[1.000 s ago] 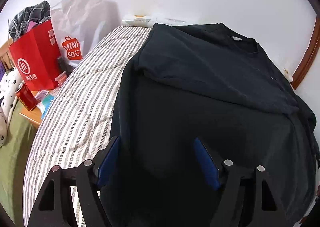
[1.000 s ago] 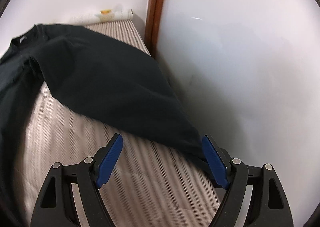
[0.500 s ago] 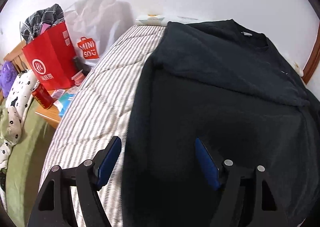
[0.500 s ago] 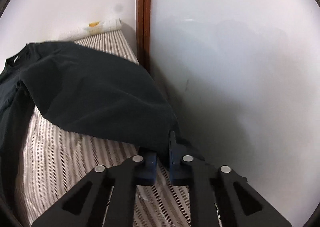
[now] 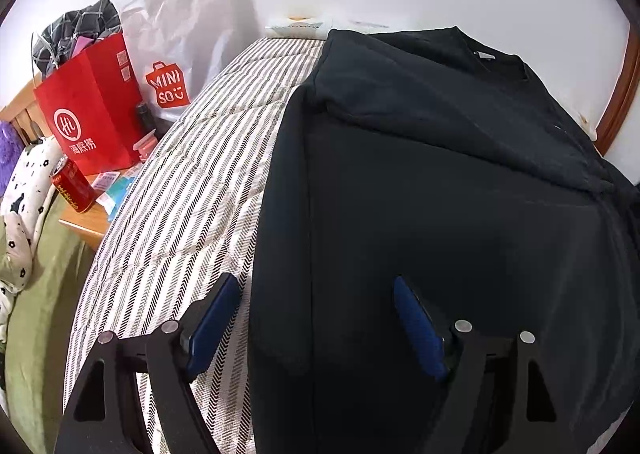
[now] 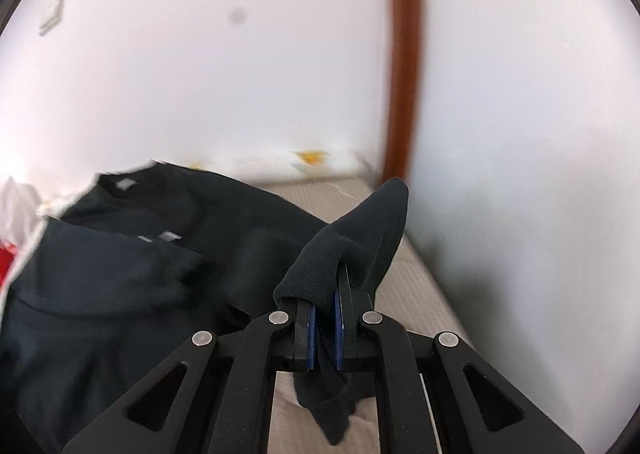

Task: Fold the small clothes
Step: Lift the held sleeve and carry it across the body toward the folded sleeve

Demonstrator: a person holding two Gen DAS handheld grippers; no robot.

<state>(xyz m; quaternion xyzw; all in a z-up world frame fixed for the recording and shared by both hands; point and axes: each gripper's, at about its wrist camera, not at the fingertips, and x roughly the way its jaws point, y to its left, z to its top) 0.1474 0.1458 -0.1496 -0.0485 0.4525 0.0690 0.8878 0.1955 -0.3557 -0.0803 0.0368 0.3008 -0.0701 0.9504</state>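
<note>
A black long-sleeved shirt (image 5: 420,182) lies spread on a striped mattress (image 5: 188,194), with its left sleeve folded across the chest. My left gripper (image 5: 316,314) is open, hovering over the shirt's lower left edge, empty. My right gripper (image 6: 325,294) is shut on the cuff of the shirt's right sleeve (image 6: 360,230) and holds it lifted above the mattress (image 6: 416,278); the sleeve rises in a peak. The shirt's body (image 6: 120,274) lies to the left in that view.
A red paper bag (image 5: 88,114), a white Miniso bag (image 5: 176,54) and a red can (image 5: 72,184) stand on a wooden bedside table (image 5: 86,224) left of the bed. White walls (image 6: 520,134) and a brown wooden post (image 6: 404,74) bound the bed at right.
My right gripper closed on the sleeve cuff and lifted it up and toward the shirt's body. My left gripper drifted left, toward the shirt's left edge, still open.
</note>
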